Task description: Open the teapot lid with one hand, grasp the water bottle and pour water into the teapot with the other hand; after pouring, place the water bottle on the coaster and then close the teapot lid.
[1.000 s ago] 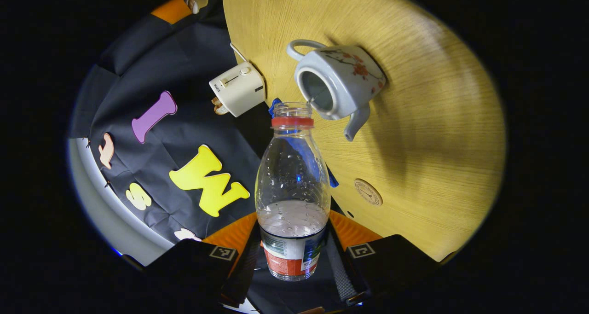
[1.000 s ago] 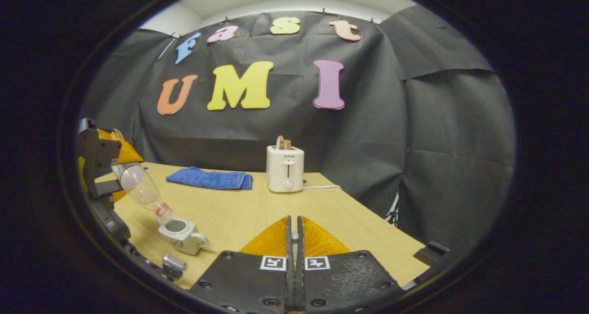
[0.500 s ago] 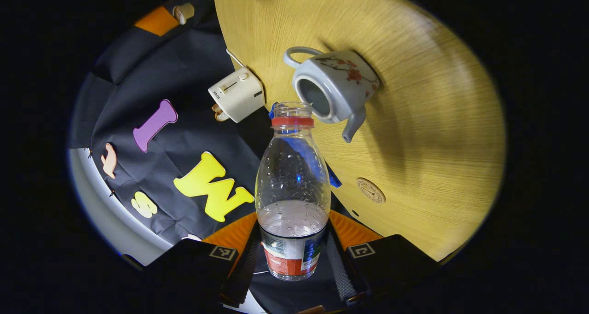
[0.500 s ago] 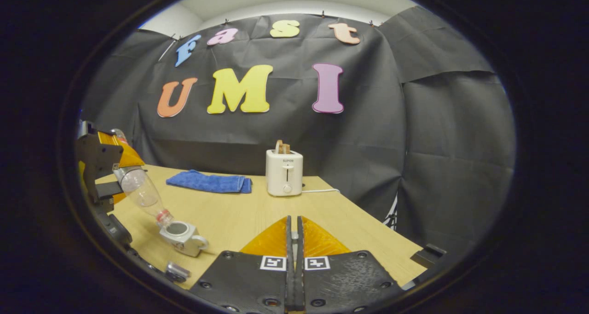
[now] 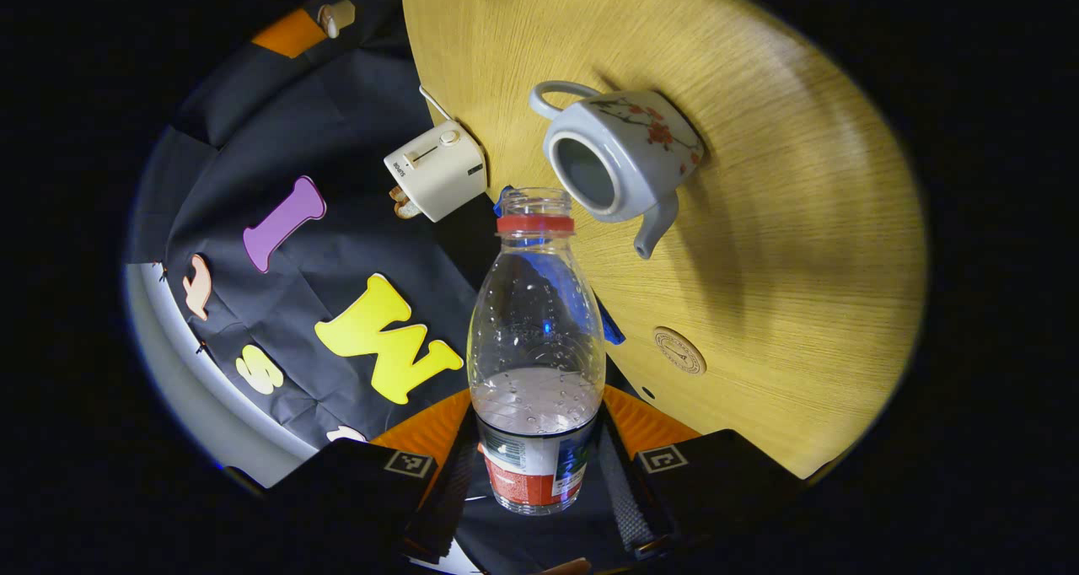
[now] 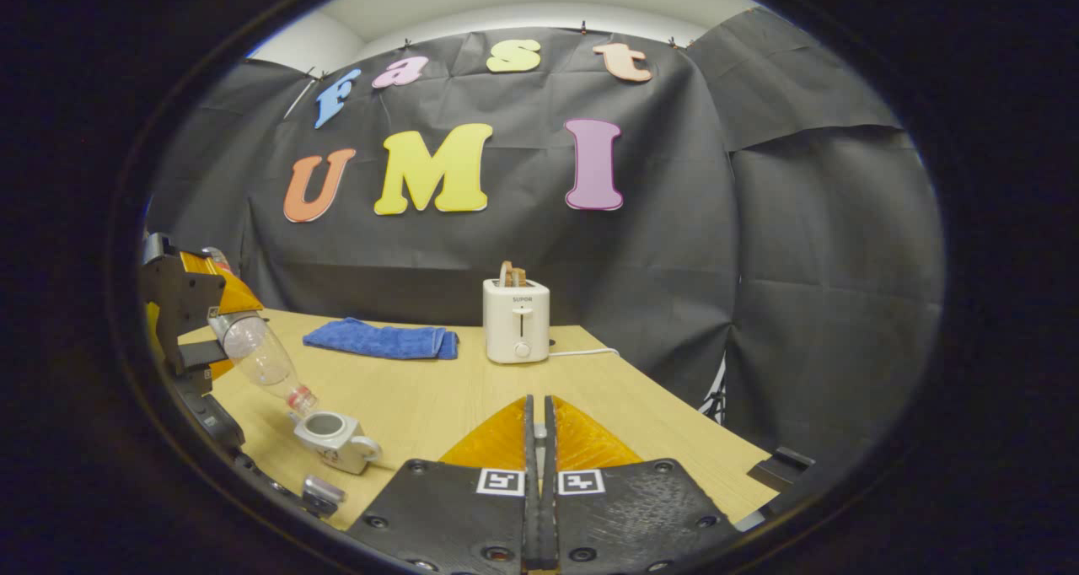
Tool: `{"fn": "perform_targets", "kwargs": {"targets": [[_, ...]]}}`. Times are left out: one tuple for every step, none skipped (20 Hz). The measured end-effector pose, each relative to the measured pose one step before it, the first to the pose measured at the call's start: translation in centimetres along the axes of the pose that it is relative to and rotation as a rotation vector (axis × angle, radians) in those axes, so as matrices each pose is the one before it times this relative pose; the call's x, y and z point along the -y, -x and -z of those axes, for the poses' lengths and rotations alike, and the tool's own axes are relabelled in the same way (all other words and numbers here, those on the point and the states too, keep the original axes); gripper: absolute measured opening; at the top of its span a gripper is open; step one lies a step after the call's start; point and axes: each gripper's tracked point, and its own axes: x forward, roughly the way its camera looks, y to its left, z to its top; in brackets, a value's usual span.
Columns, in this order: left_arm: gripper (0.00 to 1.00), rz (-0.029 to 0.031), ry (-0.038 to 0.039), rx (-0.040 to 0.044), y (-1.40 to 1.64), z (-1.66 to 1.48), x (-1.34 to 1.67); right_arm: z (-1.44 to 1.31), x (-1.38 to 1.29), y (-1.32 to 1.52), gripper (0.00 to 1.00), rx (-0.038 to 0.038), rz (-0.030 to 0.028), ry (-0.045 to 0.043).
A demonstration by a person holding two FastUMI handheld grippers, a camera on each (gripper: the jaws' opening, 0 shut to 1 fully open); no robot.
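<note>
You are tilting the clear plastic water bottle with the red neck ring (image 5: 536, 347), clamped between the left gripper (image 5: 536, 465) fingers, its mouth just beside the open white floral ceramic teapot (image 5: 620, 158) on the wooden table (image 5: 801, 246). Keep the mouth over the opening. Your right gripper (image 6: 536, 482) fingers are pressed together; whether they are holding the lid, I cannot tell.

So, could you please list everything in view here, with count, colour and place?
water bottle: one, clear with red neck ring, tilted above the teapot, in the left gripper
teapot: one, white with red flowers, lid off, on the table
coaster: one, tan, on the table
table: one, light wood
toaster: one, white, far table edge
cloth: one, blue, left of toaster
left gripper: one, shut on the bottle
right gripper: one, shut, above the table
</note>
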Motion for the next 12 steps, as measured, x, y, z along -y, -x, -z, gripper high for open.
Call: {"fn": "perform_targets", "kwargs": {"targets": [[0.73,0.00387,0.03043,0.01786,-0.174,-0.105,0.062,0.065,0.072,-0.033,0.0,-0.00127,0.00018,-0.00551],[0.73,0.01728,0.05159,0.01899,-0.176,-0.031,0.432,0.109,0.061,-0.071,0.0,-0.00503,0.00023,-0.00373],[0.73,0.02851,0.06093,0.0248,-0.042,-0.102,0.541,0.299,0.069,-0.122,0.0,-0.00675,0.00009,0.00001],[0.73,0.02374,0.05395,0.01775,0.023,-0.082,0.453,0.168,0.062,-0.051,0.0,-0.00585,0.00322,0.00269],[0.72,0.00024,0.04131,0.01401,0.202,0.003,-0.335,-0.007,0.208,-0.075,0.0,-0.00237,0.00505,0.00146],[0.73,-0.01474,0.03349,0.00972,0.248,0.016,-0.534,-0.127,0.213,0.103,0.0,0.00169,0.00468,-0.00251],[0.73,-0.01626,0.04101,0.00225,0.12,0.541,-0.49,-0.077,0.134,0.012,0.0,0.00208,0.00286,-0.00396],[0.73,-0.01864,0.05841,0.00591,0.022,0.363,-0.46,-0.037,-0.025,0.016,0.0,0.00063,0.00101,-0.00247],[0.73,-0.01474,0.0757,0.00288,-0.083,0.502,-0.497,0.036,-0.098,-0.029,0.0,0.00105,-0.00015,0.00224],[0.72,-0.00047,0.07865,-0.00251,-0.209,0.578,-0.313,-0.002,0.0,0.012,0.0,0.00108,0.00254,0.00657],[0.72,-0.00845,0.07577,0.00971,-0.339,0.326,-1.023,0.08,0.029,-0.024,0.0,-0.00051,0.0021,0.00625],[0.72,-0.01036,0.07942,0.00213,-0.155,0.34,-0.894,0.021,-0.075,-0.012,0.01,-0.00085,-0.00019,0.00435]]}}
